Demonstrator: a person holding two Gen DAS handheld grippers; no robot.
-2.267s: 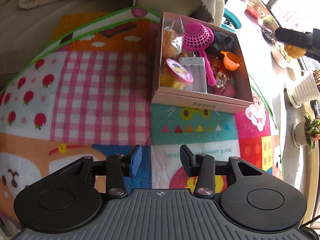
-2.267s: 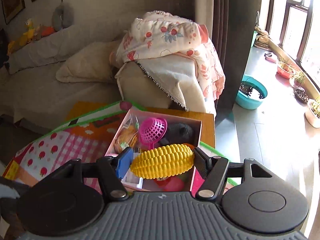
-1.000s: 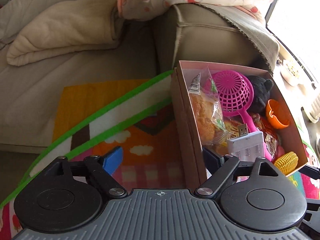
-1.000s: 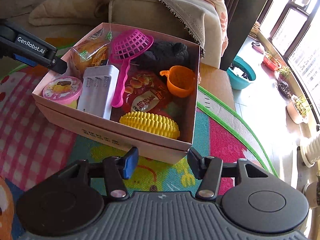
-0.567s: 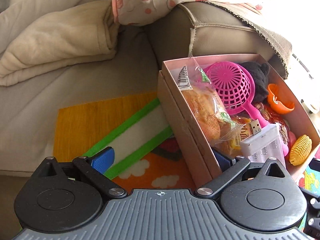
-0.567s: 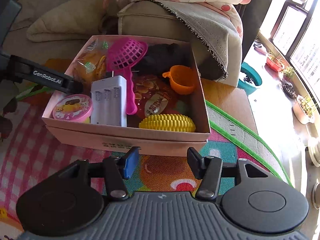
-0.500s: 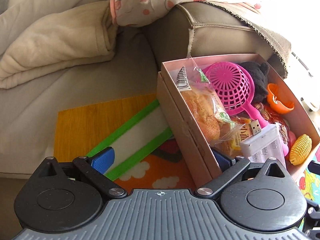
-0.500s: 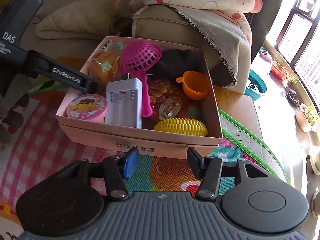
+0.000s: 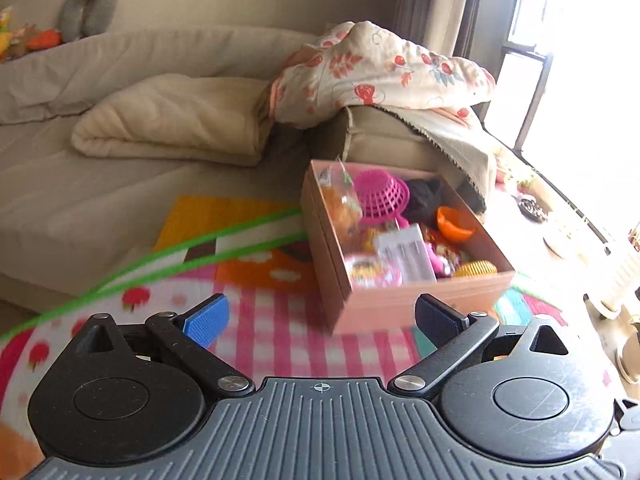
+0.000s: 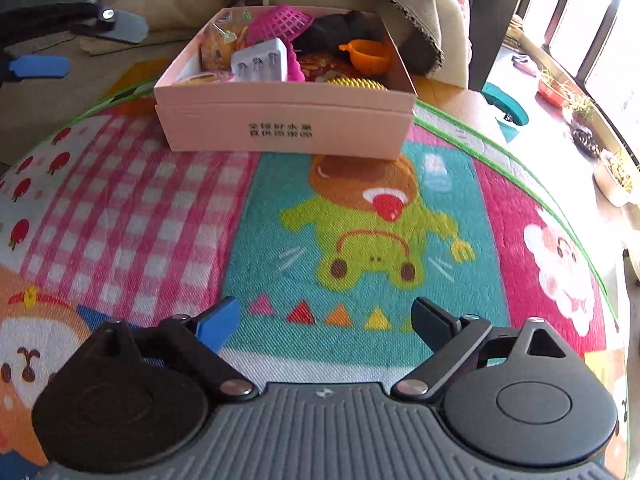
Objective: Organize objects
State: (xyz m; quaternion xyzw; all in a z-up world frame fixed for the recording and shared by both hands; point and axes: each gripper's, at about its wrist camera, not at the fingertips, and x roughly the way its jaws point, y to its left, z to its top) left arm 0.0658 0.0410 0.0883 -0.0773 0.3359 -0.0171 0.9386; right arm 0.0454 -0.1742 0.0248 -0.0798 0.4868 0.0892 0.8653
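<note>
The pink box [image 10: 284, 124] is set on the play mat [image 10: 360, 220], near the mat's far edge and close to the sofa [image 9: 120, 152] and its armrest [image 9: 384, 140]. A broad stretch of bare mat is left open between the box and the right gripper [image 10: 324, 320]; the mat's green-trimmed border curves away on the right toward the floor by the window.

The box is seen ahead of the left gripper [image 9: 320, 316], with its near corner just beyond the fingertips; blur prevents a finer reading of the gap.

Inside the box are packed a pink strainer [image 10: 280, 22], a black plush item [image 10: 336, 30], a white battery holder [image 10: 262, 60], an orange cup [image 10: 366, 56] and a yellow corn toy [image 10: 356, 83], the last at the near wall.

Both grippers are spread wide with nothing between the fingers. The right gripper's jaws have just been opening, and only mat is seen between them.
</note>
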